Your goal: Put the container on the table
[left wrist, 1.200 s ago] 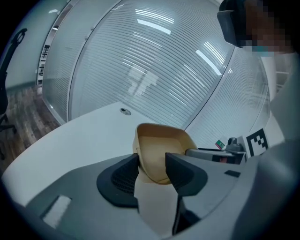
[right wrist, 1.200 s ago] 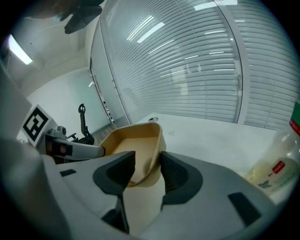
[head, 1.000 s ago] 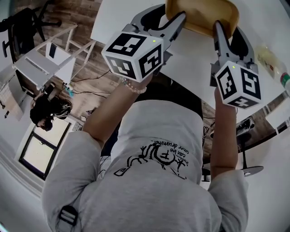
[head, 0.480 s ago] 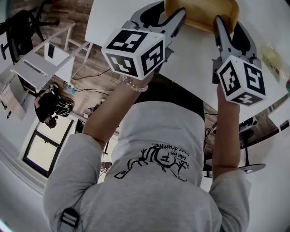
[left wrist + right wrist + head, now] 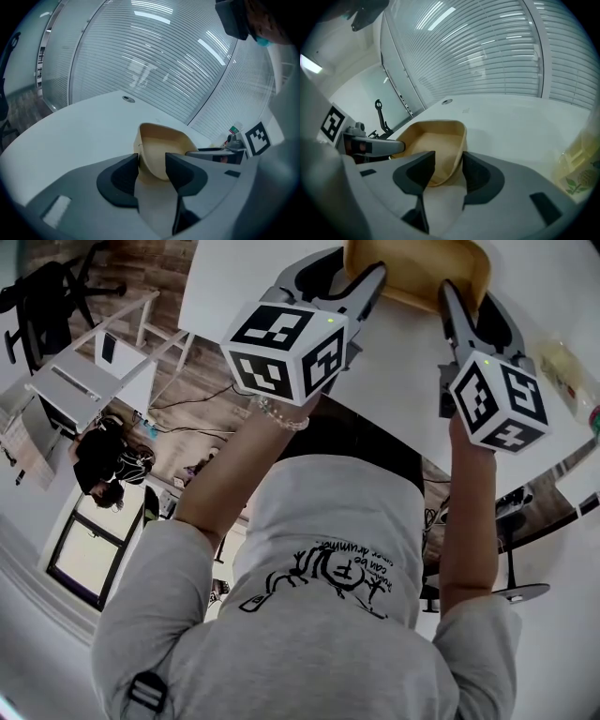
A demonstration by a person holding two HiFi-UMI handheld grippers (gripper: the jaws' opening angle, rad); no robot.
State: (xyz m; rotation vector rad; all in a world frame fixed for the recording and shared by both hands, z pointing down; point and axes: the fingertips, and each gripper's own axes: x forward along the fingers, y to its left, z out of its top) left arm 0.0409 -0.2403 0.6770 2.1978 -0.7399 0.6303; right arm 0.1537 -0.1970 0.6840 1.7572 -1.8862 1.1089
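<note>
A tan, shallow container (image 5: 417, 268) is held between both grippers over the white table (image 5: 394, 362). My left gripper (image 5: 370, 282) is shut on its left rim and my right gripper (image 5: 450, 296) on its right rim. In the left gripper view the container (image 5: 161, 145) fills the gap between the jaws of the left gripper (image 5: 152, 164). In the right gripper view the container's wall (image 5: 457, 150) runs between the jaws of the right gripper (image 5: 449, 168). I cannot tell whether its base touches the tabletop.
A clear plastic bottle (image 5: 562, 367) lies on the table's right side, seen also as the bottle (image 5: 581, 164) by the right jaw. A round cable hole (image 5: 127, 98) sits farther back. Glass walls with blinds stand behind. A white desk (image 5: 84, 371) and another person (image 5: 108, 460) are at the left.
Both grippers keep their hold on the container. They have shifted only slightly in the view, and the container stays over the same part of the table.
</note>
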